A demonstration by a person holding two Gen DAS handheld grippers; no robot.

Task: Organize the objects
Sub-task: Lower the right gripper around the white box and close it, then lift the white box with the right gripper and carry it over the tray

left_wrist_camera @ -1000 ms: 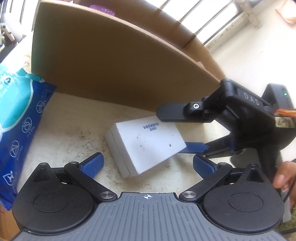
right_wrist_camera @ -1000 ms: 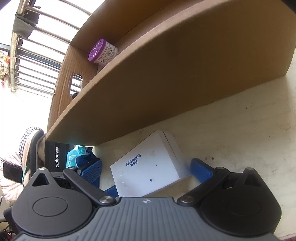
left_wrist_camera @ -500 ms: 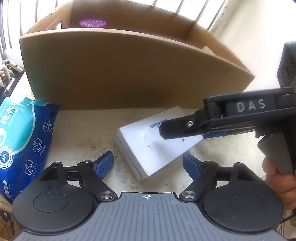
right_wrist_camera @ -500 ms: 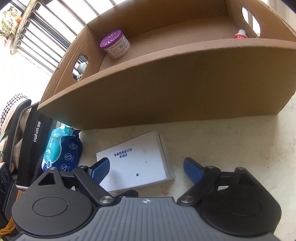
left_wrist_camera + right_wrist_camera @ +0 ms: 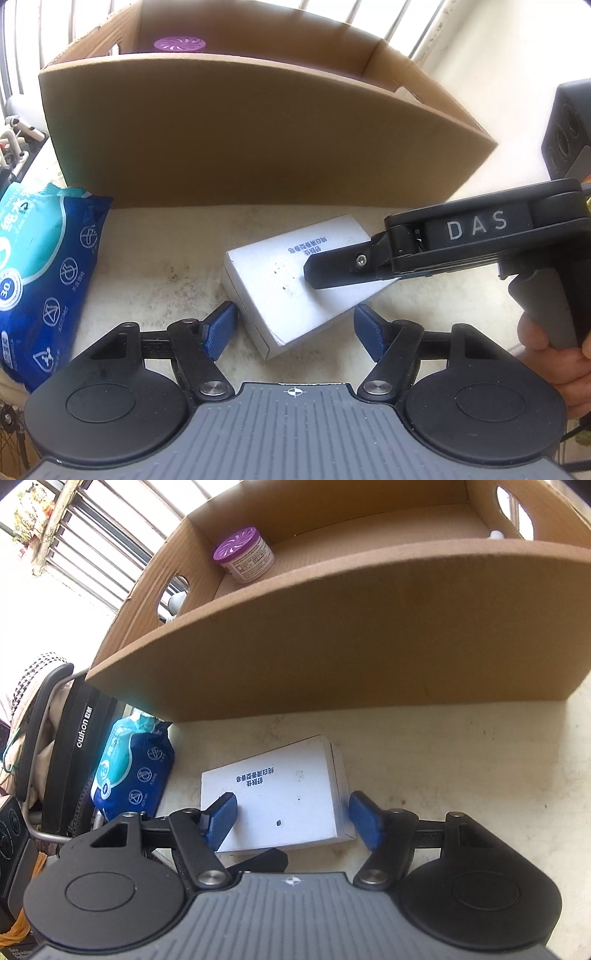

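Closing both my tools on white box (image 5: pixel 295 280) lying on bench (image 5: pixel 155 258): left tool (image 5: pixel 295 332) and right tool (image 5: pixel 293 821) half-narrowed, pads not yet pressing.

Raised letters "DAS" are showing on the black body of the right tongs (image 5: pixel 343 273); "30" is sitting in a circle on the blue wipes pack (image 5: pixel 44 273); "ouhon" is running along the black chair back (image 5: pixel 79 723); the white box (image 5: pixel 273 797) is bearing small blue characters too small to read.
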